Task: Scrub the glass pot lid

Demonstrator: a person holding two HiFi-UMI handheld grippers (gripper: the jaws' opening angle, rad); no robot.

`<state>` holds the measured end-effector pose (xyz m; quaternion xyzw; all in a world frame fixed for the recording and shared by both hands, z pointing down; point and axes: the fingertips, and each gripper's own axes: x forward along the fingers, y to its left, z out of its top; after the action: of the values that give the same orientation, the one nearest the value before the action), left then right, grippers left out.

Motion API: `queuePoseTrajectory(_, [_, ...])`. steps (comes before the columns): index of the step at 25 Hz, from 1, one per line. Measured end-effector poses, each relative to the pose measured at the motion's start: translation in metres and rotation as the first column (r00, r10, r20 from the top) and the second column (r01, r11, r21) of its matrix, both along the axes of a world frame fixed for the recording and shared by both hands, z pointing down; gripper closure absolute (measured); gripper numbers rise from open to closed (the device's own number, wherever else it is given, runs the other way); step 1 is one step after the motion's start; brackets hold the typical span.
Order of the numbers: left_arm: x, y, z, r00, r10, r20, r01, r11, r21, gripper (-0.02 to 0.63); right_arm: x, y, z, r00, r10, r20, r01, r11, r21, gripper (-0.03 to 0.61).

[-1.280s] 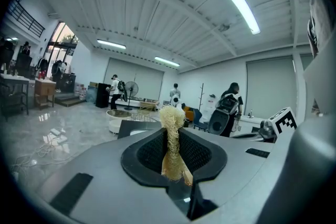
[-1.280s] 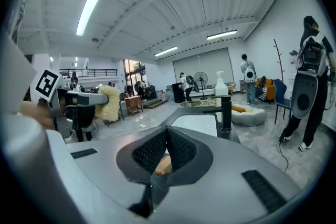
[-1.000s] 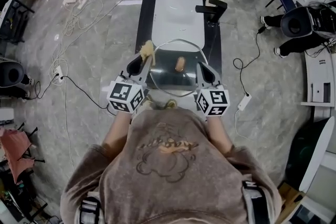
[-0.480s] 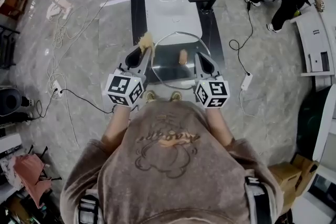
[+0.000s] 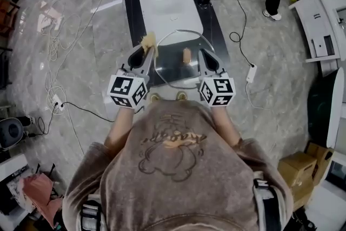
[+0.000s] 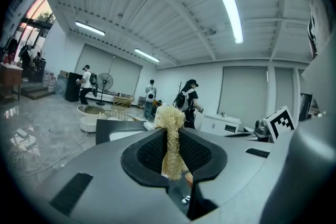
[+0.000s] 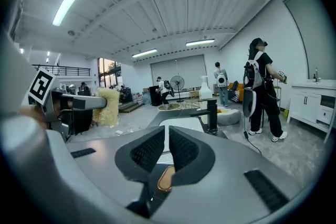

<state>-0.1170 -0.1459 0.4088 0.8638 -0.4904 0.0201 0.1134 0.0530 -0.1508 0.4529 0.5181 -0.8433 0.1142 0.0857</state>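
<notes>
Glass pot lid (image 5: 172, 70) is clear, its rim hard to trace, above the counter's (image 5: 131, 8) near edge. The right gripper (image 5: 206, 60) is clamped on its right rim; the left gripper (image 5: 147, 52), pinching a loofah (image 5: 148, 40), sits at its left rim

Above the near end of the dark rectangular worktop (image 5: 132, 24), the round glass pot lid (image 5: 173, 70) lies between the left gripper (image 5: 145, 51), holding a tan fibre scrubber (image 5: 148, 40) at its left rim, and the right gripper (image 5: 204, 57) clamped on its right rim, before the white oval sink (image 5: 167, 5).
</notes>
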Motion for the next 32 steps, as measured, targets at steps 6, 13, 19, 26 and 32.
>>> queuePoseTrajectory(6, [-0.002,-0.004,0.003,1.0,0.022,-0.003,-0.022,1.0,-0.004,0.54,-0.01,-0.005,0.018,1.0,-0.018,-0.014,0.017,0.998,-0.066,0.44])
queuePoseTrajectory(13, [-0.009,-0.008,0.01,0.999,0.033,-0.002,-0.033,0.999,-0.023,0.54,-0.023,-0.015,0.062,0.996,-0.049,-0.072,0.036,0.984,-0.174,0.302])
queuePoseTrajectory(19, [-0.016,-0.009,0.015,0.999,0.043,0.008,-0.043,0.998,-0.036,0.54,-0.031,-0.025,0.104,0.988,-0.063,-0.142,0.024,0.965,-0.261,0.302])
queuePoseTrajectory(26, [-0.024,-0.012,0.021,0.998,0.057,0.018,-0.056,0.997,-0.055,0.54,-0.033,-0.037,0.143,0.978,-0.04,-0.204,-0.032,0.94,-0.339,0.315])
queuePoseTrajectory(32, [-0.032,-0.011,0.024,0.997,0.068,0.033,-0.066,0.995,-0.069,0.54,-0.035,-0.04,0.157,0.972,-0.016,-0.234,-0.072,0.929,-0.363,0.327])
